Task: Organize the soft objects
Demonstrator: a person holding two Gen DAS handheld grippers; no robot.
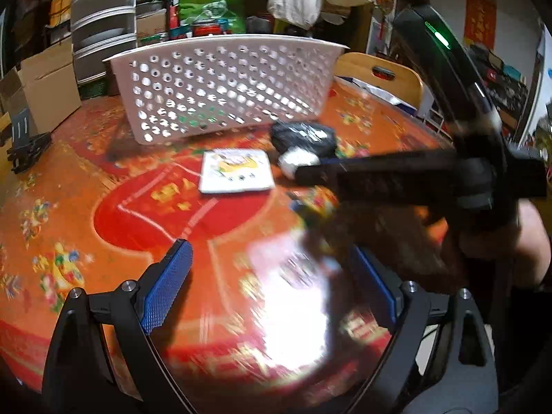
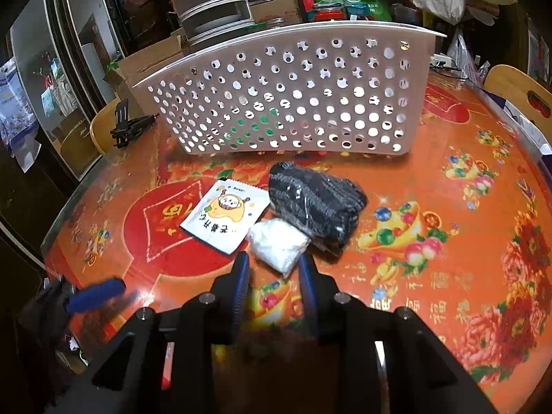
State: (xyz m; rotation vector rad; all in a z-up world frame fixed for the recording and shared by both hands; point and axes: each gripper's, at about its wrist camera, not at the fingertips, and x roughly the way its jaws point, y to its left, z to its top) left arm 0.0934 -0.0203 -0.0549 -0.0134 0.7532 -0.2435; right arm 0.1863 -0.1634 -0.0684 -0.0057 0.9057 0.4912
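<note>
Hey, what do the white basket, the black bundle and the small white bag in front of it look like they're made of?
The white basket looks like rigid moulded plastic, matte, with rows of punched round holes. The black bundle seems to be knitted or woven fabric inside a clear shiny film wrap, judging by the glare streaks. The small white bag appears to be thin crinkly translucent plastic; its contents cannot be made out.

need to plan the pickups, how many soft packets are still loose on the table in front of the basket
3: a white cartoon sachet on the left, a black wrapped bundle on the right, and a small white bag nearest the right gripper. The basket may hide more inside.
</note>
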